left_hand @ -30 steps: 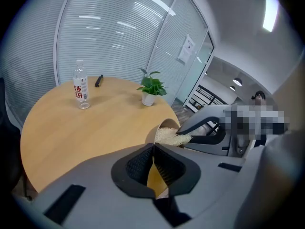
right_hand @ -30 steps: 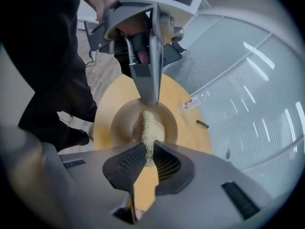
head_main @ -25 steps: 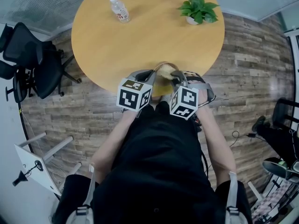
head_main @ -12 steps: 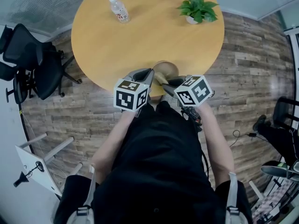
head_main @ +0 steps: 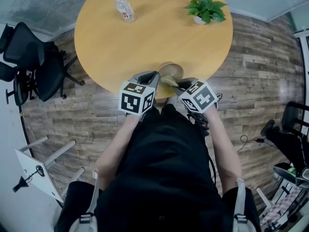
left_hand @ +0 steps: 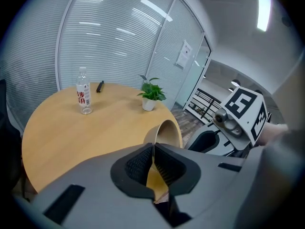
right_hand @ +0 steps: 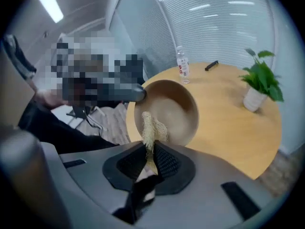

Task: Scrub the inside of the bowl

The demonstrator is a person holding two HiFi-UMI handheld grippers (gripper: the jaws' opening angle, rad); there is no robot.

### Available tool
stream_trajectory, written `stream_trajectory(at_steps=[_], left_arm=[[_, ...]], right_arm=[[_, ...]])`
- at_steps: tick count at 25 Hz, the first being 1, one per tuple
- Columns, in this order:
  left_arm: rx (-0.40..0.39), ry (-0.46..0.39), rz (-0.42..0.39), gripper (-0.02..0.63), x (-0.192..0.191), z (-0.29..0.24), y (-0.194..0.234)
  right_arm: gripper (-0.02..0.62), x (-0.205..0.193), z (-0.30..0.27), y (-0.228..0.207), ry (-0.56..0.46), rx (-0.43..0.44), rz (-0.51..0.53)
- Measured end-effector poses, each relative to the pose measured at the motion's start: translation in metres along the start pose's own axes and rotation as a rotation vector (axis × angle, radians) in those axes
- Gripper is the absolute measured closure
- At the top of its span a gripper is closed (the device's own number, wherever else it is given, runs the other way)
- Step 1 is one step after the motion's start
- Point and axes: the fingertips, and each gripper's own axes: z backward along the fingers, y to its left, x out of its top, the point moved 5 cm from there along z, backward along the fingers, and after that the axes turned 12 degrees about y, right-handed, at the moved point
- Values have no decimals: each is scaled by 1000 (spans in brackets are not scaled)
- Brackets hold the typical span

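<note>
A tan bowl [head_main: 170, 71] is held tipped on its side at the near edge of the round wooden table [head_main: 149, 33]. My left gripper [left_hand: 153, 162] is shut on the bowl's rim [left_hand: 153, 132], its jaws pinching the thin wall. The bowl's opening [right_hand: 169, 111] faces my right gripper [right_hand: 149, 160], which is shut on a pale yellow fibrous scrubber [right_hand: 151, 130]. The scrubber's tip reaches into the bowl's inside. In the head view both marker cubes sit just below the bowl, and the right gripper [head_main: 175, 84] meets it from the right.
A water bottle [head_main: 124, 8] lies or stands at the table's far left, with a dark pen [left_hand: 99, 86] behind it. A potted green plant [head_main: 205, 7] is at the far right. Black office chairs [head_main: 29, 62] stand left of the table on the wood floor.
The right gripper has turned and swung its cube outward to the right, bringing the scrubber into the bowl. The bowl sits tipped more on its side. The left gripper has barely moved.
</note>
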Motion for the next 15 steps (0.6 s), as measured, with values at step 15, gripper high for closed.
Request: stream_trajectory(at_steps=[15], left_arm=[[-192,97,150,580,-19,-19,-12]], right_arm=[[549,18,23,-7,47,-681,700]])
